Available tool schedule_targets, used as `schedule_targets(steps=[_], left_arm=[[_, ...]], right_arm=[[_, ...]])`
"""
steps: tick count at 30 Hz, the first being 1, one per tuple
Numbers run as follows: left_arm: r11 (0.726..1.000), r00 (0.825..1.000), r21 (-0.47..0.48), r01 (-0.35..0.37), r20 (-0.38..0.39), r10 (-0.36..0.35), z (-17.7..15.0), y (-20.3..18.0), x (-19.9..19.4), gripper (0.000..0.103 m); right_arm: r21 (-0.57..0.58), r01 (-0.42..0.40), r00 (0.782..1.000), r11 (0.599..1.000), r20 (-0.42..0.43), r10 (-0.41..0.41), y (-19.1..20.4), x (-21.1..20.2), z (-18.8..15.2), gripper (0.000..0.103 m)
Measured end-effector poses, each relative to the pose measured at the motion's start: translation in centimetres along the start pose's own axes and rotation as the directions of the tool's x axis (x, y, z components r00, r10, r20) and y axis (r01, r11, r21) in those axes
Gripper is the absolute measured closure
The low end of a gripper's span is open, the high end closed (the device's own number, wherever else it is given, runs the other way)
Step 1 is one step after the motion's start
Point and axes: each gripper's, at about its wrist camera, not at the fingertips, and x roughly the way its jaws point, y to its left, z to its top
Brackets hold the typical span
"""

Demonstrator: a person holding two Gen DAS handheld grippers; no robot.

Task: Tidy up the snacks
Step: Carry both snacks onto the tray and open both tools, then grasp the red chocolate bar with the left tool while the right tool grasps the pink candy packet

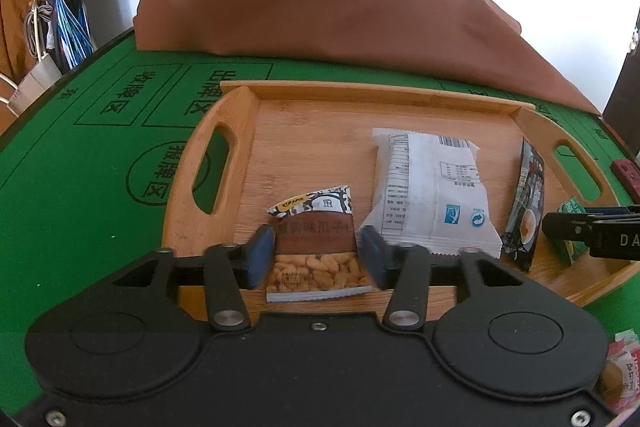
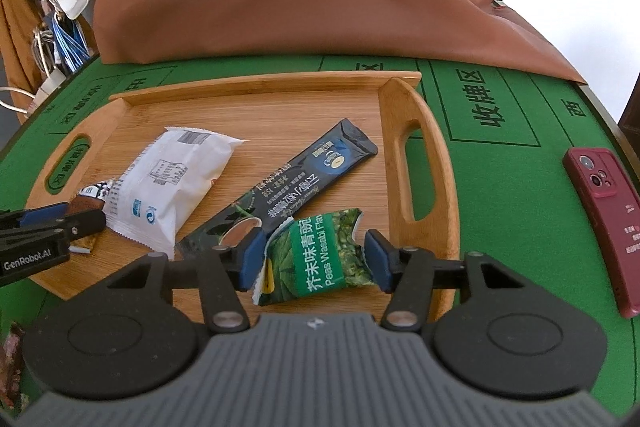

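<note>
Green table (image 2: pixel 500 187), pea packet (image 2: pixel 320 259) between right tool (image 2: pixel 312 259) pads

Two black hand-held grippers with blue pads

The left gripper (image 1: pixel 318 253) has a smooth black housing with two round discs, silver pivot pins and small screws; its linkage arms end in blue padded fingers (image 1: pixel 259 259). The right gripper (image 2: pixel 312 259) looks alike, but with a ribbed grey centre panel. White lettering "GenRobot.AI" marks the left one's side, seen from the right wrist.
</note>
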Motion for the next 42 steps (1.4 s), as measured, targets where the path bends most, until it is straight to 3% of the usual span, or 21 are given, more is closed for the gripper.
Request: schedule_targets(steps=[5,8,15,25,42], left_arm=[[1.0,1.0,0.002,0.016,0.022,-0.016,0.1,0.0,-1.1,0.017],[0.999,0.999,-0.005,0.034,0.025,-0.034,0.1,0.2,-2.0,0.013],[0.999,0.996,0.022,0.043,0.074,-0.044,-0.8,0.1,-5.2,0.003],[0.997,0.99,0.023,0.077,0.113,-0.079,-4.6,0.8,-9.9,0.0],[0.999,0.993,0.004,0.04,0.107,-0.04,-10.6,2.5,-13.1,0.0]], right_arm=[[-0.001,-0.015,1.0,1.0,0.014,0.015,-0.1,-0.7,-0.1,0.029],[-0.028,-0.023,0.999,0.999,0.042,0.025,0.0,-1.6,-0.1,0.018],[-0.052,-0.048,0.995,0.998,0.091,0.052,-0.1,-4.6,-0.8,0.013],[-0.109,-0.081,0.992,0.991,0.086,0.091,0.7,-8.1,-5.0,0.012],[-0.087,0.007,0.992,0.996,0.126,0.004,1.1,-10.1,-10.8,0.013]])
